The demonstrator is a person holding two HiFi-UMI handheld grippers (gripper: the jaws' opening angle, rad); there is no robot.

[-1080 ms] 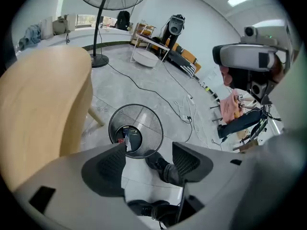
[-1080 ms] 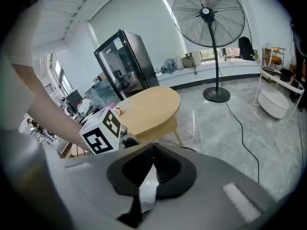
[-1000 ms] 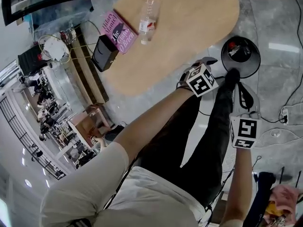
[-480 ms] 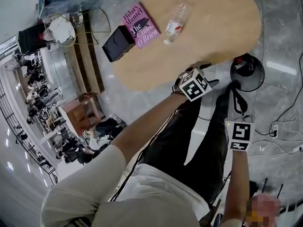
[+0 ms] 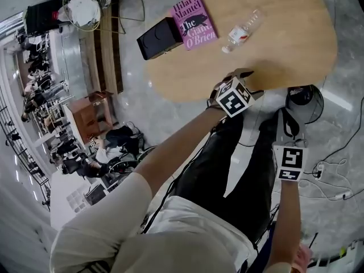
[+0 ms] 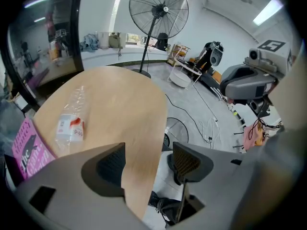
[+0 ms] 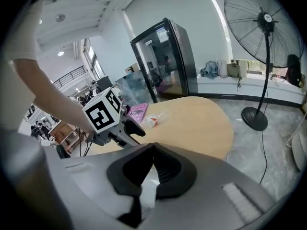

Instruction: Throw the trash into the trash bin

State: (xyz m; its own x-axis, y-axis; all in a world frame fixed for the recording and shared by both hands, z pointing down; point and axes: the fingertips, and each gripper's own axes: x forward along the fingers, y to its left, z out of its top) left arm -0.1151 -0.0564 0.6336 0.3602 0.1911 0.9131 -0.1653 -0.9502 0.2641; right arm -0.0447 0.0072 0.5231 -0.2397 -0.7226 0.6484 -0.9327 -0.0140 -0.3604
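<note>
In the head view, a pink book (image 5: 195,20) lies on the wooden table (image 5: 284,44). Its cover reads "Hilary Mantel" and "The Giant, O'Brien". A black box (image 5: 159,37) touches the book's left edge. The plastic bottle (image 5: 242,32) lies on its side on the tabletop, just right of the book. Its label is white with a red mark, and the print is too small to read. The person's left arm stretches forward and holds the left gripper (image 5: 249,83) at the table's near edge, with its black-and-white marker cube facing up. The right gripper (image 5: 288,127) is lower and nearer the body, over the grey floor beside the dark trouser legs. Its cube also faces the camera.

In the left gripper view, the two ribbed pads stand wide apart with nothing held. Only the table's rim and the floor show between them. The bottle lies ahead and to the left, well apart from the pads. A corner of the book shows at the left edge, with "The" legible. A pedestal fan (image 6: 158,13) stands beyond the table.

In the right gripper view, the jaws are closed with their tips touching. A pale patch shows in the slit below the tips, and what it is cannot be told. Beyond them the left gripper tilts down over the table. The bottle and book lie farther back, in front of a glass-door cabinet (image 7: 168,61).
</note>
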